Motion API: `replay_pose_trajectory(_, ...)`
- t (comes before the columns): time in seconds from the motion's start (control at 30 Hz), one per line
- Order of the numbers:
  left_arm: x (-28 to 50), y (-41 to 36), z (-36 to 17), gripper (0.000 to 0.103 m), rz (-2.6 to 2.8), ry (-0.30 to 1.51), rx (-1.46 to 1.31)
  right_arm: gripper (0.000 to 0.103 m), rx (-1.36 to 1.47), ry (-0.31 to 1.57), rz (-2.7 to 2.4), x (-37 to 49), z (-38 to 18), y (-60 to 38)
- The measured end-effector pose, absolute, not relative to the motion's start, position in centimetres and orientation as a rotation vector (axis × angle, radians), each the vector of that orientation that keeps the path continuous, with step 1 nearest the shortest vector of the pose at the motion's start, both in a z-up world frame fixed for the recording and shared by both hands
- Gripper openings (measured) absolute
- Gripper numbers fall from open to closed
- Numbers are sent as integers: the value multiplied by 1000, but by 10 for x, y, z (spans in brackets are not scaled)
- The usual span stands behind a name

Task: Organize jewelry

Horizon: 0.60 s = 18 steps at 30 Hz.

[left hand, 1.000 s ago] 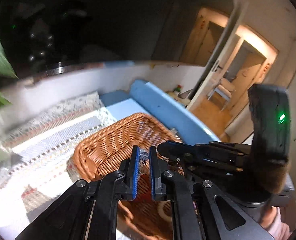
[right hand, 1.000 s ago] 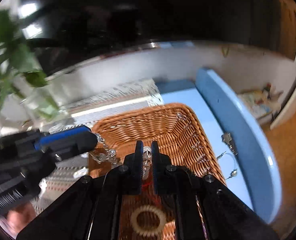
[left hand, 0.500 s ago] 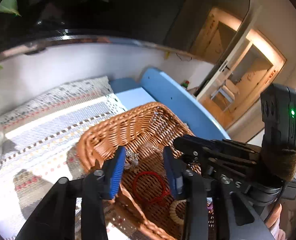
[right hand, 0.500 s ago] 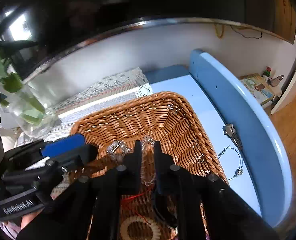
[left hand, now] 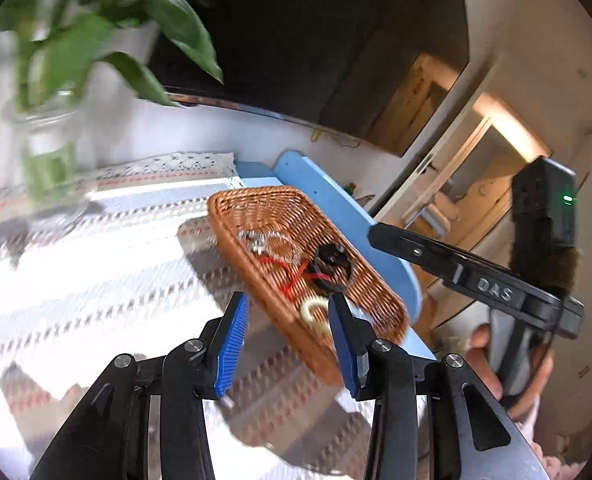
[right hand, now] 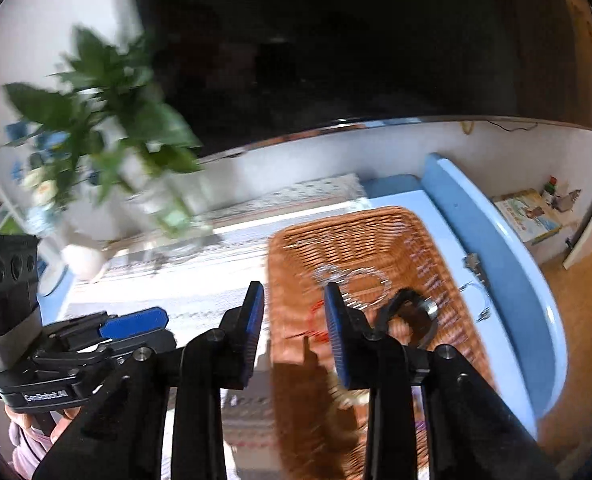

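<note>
Two hand-held grippers in view, both empty. Left hand-held gripper (left hand: 287,320): jaws parted, nothing between the blue pads. Right hand-held gripper (right hand: 293,314): jaws opening, nothing pinched between them.

Wicker basket (left hand: 255,208) sits on the desk (left hand: 75,288), on a patterned cloth, just ahead and to the right of the left hand-held gripper's tips; in the right wrist view its left wall lies between the fingers.

Inside the basket: silver chain bracelet (right hand: 356,280), red cord loop (left hand: 285,274), black watch (right hand: 412,312), cream beaded ring (left hand: 316,312). All are loose on the weave.

Beyond the right fingertip, outside the basket, a thin hoop piece (right hand: 476,300) lies on the blue surface. The view is motion-blurred and the details are soft.

Plant in glass jar (left hand: 47,148) stands far left of the left hand-held gripper.
</note>
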<state>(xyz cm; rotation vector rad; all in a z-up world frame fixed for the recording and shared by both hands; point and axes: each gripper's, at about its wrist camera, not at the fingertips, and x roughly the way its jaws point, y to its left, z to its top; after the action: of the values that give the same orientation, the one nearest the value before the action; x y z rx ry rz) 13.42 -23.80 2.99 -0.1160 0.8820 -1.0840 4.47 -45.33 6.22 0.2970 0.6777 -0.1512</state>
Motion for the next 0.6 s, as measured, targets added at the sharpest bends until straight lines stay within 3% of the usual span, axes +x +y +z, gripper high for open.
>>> replay_pose_trajectory(0.33,106,-76,56,45,-831,720,-111,37,178,671,-6,22,63,-327)
replay_pose_trajectory(0.6,120,13,31,45,-661,722,-177,37,127,727,62,40,10,-250)
